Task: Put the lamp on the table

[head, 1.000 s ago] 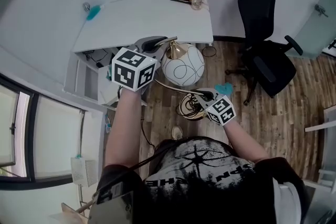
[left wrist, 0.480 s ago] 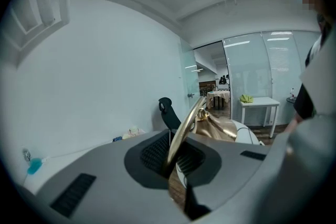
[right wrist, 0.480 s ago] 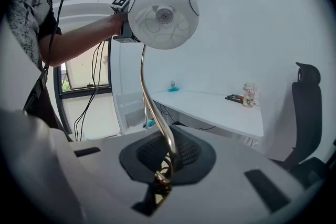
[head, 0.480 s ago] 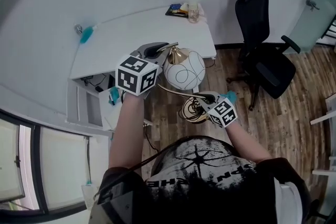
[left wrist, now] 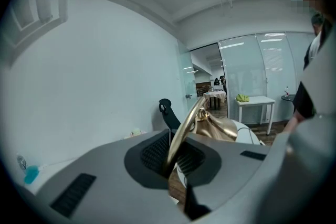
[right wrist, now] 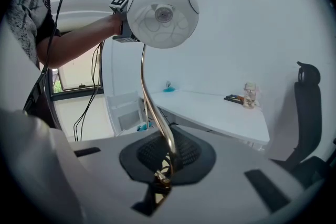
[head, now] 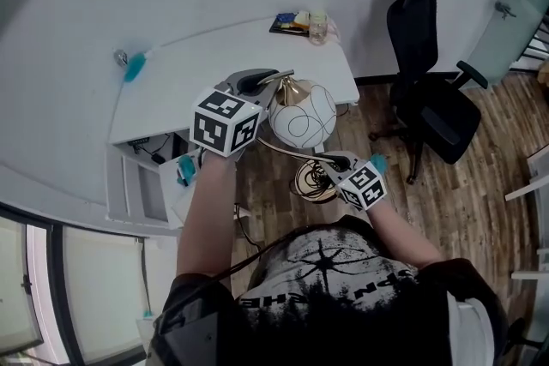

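The lamp is held off the floor in front of the white table (head: 232, 56). It has a white globe shade (head: 302, 116) with thin dark lines, a curved brass stem (right wrist: 149, 102) and a round gold base (head: 314, 181) with cord coiled on it. My left gripper (head: 268, 82) is shut on the upper stem (left wrist: 184, 128), just below the brass cap (left wrist: 223, 127). My right gripper (head: 330, 160) is shut on the lower stem close to the base. The shade (right wrist: 163, 12) hangs above the right gripper, level with the table's near edge.
A black office chair (head: 429, 90) stands on the wood floor to the right. At the table's far corner are a small jar (head: 318, 24) and a dark flat item (head: 287, 23). A teal object (head: 135, 67) lies at its left end. White drawers (head: 159, 180) sit under the table.
Both grippers keep their hold on the stem. The lamp stays at the table's near edge while the head view shifts slightly.
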### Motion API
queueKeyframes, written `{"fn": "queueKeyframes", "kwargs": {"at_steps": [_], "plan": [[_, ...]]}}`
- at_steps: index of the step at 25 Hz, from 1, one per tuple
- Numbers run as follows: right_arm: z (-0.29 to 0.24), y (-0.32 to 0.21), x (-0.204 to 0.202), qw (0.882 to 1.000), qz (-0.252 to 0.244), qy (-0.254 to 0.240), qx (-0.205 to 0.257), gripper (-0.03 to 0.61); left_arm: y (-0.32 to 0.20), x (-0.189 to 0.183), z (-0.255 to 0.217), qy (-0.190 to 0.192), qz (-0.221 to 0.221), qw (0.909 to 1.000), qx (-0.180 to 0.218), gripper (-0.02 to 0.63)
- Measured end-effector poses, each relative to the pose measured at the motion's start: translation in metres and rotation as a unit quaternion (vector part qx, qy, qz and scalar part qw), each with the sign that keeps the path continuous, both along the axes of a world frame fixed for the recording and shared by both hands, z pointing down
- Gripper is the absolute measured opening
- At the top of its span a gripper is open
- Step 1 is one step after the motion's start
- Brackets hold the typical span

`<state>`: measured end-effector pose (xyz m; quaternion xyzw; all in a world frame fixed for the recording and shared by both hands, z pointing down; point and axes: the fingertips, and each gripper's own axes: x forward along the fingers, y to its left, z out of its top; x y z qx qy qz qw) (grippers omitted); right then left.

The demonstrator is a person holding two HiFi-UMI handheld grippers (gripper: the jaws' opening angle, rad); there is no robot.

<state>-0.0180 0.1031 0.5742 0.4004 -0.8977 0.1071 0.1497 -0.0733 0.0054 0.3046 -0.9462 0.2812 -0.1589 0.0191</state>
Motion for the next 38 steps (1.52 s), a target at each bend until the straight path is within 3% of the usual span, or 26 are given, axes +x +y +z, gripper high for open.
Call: {"fn": "queueKeyframes", "kwargs": {"at_steps": [7,19,38], "plan": [[-0.004,-0.035,-0.017,1.000,-0.003,0.007,-0.020,0.017,-0.046,-0.021,0.001,0.007,-0.002,0.9997,-0.022,0.018],[0.030,-0.078,-0.019,0.999,-0.034,-0.007,-0.033,0.017,-0.088,-0.021,0.034,-0.007,-0.029,0.9992,-0.027,0.018],[0.002,-0.284,0.016,0.995,-0.098,-0.013,-0.035,0.017,-0.288,0.006,0.005,-0.011,-0.086,0.9960,-0.023,0.018]]}}
